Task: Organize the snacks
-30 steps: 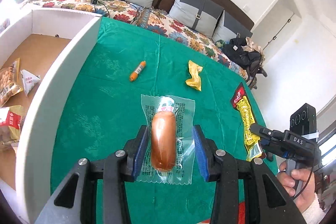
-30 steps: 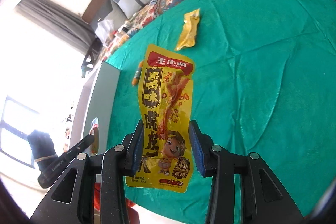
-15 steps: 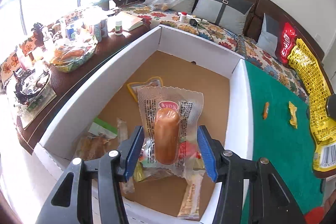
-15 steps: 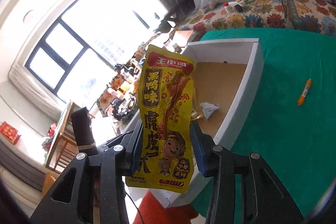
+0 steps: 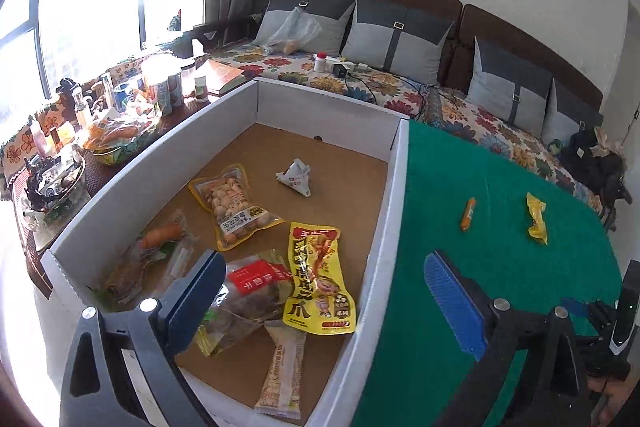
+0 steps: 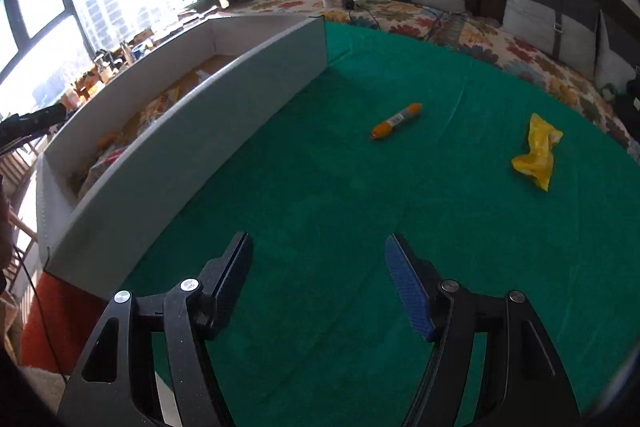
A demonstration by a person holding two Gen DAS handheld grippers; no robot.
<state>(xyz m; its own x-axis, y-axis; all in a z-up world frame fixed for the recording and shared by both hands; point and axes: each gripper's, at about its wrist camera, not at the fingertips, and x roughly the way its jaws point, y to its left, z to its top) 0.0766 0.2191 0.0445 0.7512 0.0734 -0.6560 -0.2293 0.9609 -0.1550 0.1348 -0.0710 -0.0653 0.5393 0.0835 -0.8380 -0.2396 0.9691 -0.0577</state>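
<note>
Both tongs empty, jaws opening wide: left gripper [image 5: 324, 291] hangs over the white box [image 5: 394, 195], right gripper [image 6: 318, 279] over the green cloth [image 6: 360, 195]. Two snacks left near the cloth's far edge, well apart from the box: orange sausage stick [image 6: 396, 121] & crumpled yellow packet [image 6: 536, 151]. Best bet imo: take the stick across its width, the packet by its bunched middle.

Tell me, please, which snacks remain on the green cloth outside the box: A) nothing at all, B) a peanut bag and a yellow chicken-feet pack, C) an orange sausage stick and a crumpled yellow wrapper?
C: only the orange sausage stick and the crumpled yellow wrapper lie on the green cloth, clear of the white box.
</note>
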